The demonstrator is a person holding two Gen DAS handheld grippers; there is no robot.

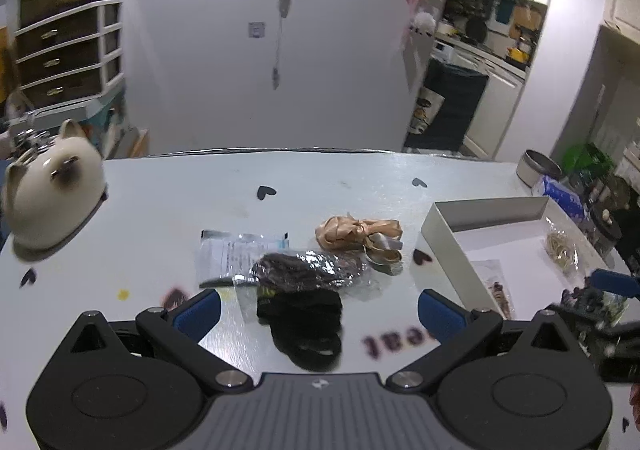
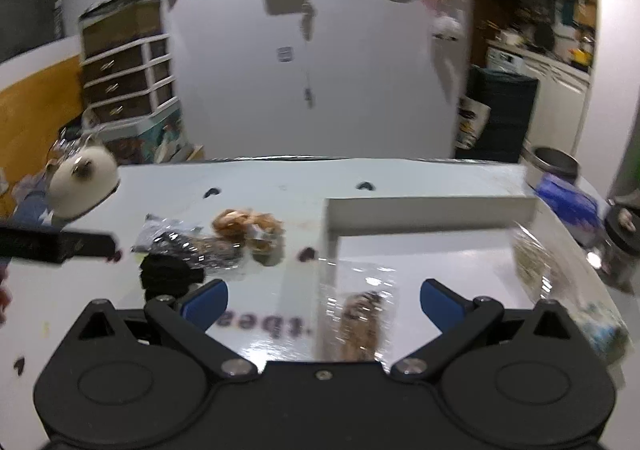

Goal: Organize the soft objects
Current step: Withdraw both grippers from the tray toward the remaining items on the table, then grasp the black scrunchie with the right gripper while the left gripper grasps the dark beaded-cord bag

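1. Both pairs of fingers stand wide apart and hold nothing: my left gripper [image 1: 319, 310] hangs over the loose pile, my right gripper [image 2: 324, 304] over the near edge of the white tray [image 2: 432, 206].
2. Between the left fingers, just ahead of the tips, lies a black sock [image 1: 306, 320] on the tabletop [image 1: 180, 186]. Touching its far side is a crinkly clear bag of dark cord [image 1: 308, 270], which overlaps a flat plastic packet [image 1: 236, 250] towards the left finger. Beyond the bag sits a peach ribbon bundle [image 1: 356, 232].
3. Between the right fingers a clear bag of brownish stuff [image 2: 362, 320] lies inside the tray; a second small bag [image 1: 560, 248] rests in the tray's far corner, past the right finger.
4. I judge the tray partly filled, with the pile left to move.
5. Risks as I see them: closing the left fingers on the sock may also pinch the bag lying against it and drag the whole pile. The slick plastic may slide out of a light pinch. The ribbon may unravel if caught by one loop.
6. The right view is blurred, so I cannot judge how high it hangs above the tray; a careless drop could knock the tray's wall.
7. A cat-shaped jar [image 1: 52, 186] stands well off beyond the left finger, clear of any reach I expect.
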